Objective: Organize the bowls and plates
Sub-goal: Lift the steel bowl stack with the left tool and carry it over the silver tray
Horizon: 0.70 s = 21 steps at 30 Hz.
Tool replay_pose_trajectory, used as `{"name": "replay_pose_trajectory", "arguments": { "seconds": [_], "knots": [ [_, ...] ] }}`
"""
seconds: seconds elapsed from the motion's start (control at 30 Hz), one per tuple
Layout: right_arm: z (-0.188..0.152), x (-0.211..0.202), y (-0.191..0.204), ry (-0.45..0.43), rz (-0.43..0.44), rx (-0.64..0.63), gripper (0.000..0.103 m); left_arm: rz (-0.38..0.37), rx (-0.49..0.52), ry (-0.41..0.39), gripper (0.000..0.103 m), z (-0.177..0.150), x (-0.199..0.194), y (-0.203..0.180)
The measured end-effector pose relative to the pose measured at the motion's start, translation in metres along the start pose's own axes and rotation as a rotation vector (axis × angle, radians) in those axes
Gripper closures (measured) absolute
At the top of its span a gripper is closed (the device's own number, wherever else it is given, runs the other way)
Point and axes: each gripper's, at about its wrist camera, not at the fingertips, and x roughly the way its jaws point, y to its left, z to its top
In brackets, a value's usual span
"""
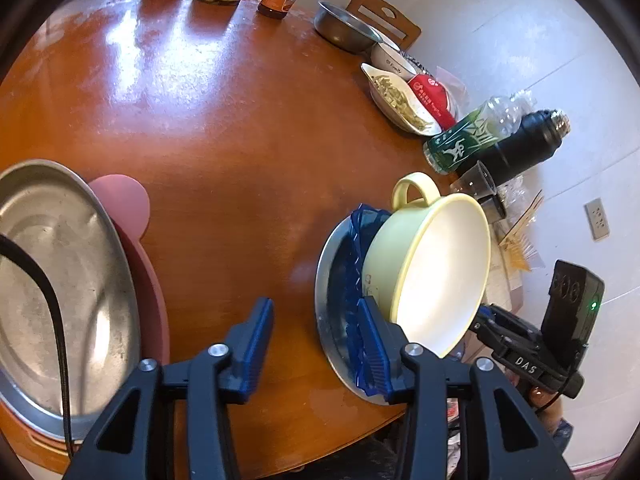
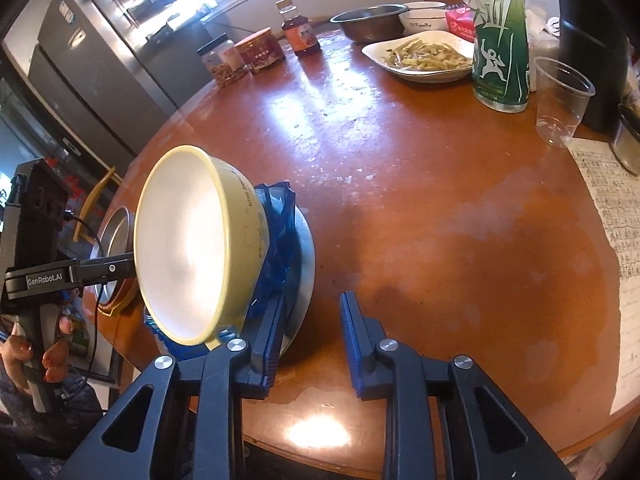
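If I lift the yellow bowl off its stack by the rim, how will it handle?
The yellow bowl looks rigid and glossy, so it may slip in a rim grip. It sits in the blue dish on the metal plate, so the dish might shift with it. Its side handle could tip it off-balance.

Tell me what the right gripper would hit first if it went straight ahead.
Probably bare table. The right gripper has only tabletop between its fingers; the yellow bowl stack lies left of that line. Depth is uncertain.
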Motion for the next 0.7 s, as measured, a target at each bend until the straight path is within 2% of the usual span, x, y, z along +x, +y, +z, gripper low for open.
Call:
{"name": "replay_pose_trajectory", "arguments": {
  "seconds": [0.2,0.43,0.57,0.7],
  "knots": [
    [-0.0003,-0.0002,-0.0019,-0.001,0.024,0.007,0.080,-0.033,0.002,0.000,0.071,0.0017,-0.0005,-0.0007],
    [0.0004,0.0016,-0.0027,0.000,0.051,0.018,0.083,-0.078,-0.043,-0.005,0.071,0.0050,0.0026,0.0075],
    [0.0017,0.0019,0.0009,-0.001,0.050,0.009,0.088,-0.080,-0.033,-0.013,0.080,0.0037,0.0017,0.0043],
    [0.0049,0.0056,0.0046,0.001,0.027,0.000,0.088,-0.045,-0.004,-0.021,0.080,0.0021,0.0018,-0.0012]
  ]
}}
